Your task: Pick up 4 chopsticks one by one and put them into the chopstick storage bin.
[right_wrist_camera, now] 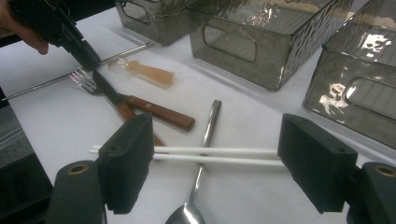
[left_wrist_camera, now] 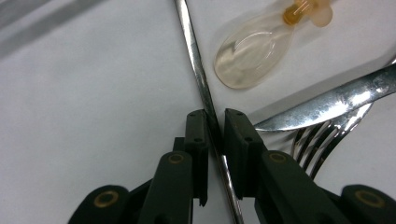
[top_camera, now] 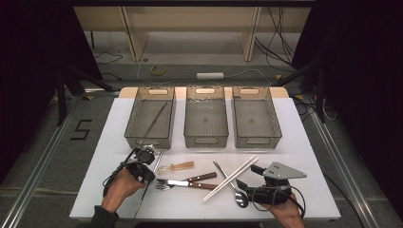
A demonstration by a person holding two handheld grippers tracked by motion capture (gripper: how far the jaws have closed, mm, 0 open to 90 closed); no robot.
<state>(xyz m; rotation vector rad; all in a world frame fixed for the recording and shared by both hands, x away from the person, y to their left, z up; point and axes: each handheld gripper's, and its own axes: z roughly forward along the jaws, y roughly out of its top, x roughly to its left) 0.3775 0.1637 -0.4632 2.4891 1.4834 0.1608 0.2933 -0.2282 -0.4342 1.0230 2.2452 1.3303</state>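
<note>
My left gripper (left_wrist_camera: pixel 214 128) is closed on the thin steel chopstick (left_wrist_camera: pixel 198 70) near the white worktop's (top_camera: pixel 304 142) front-left corner, probably to lift it, while my right gripper (right_wrist_camera: pixel 215 163) waits open.

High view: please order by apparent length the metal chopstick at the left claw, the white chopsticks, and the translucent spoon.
1. Metal chopstick, longest.
2. White chopsticks, somewhat shorter.
3. Translucent spoon, clearly shortest.
All lie on the same table, so nearness matters little.
</note>
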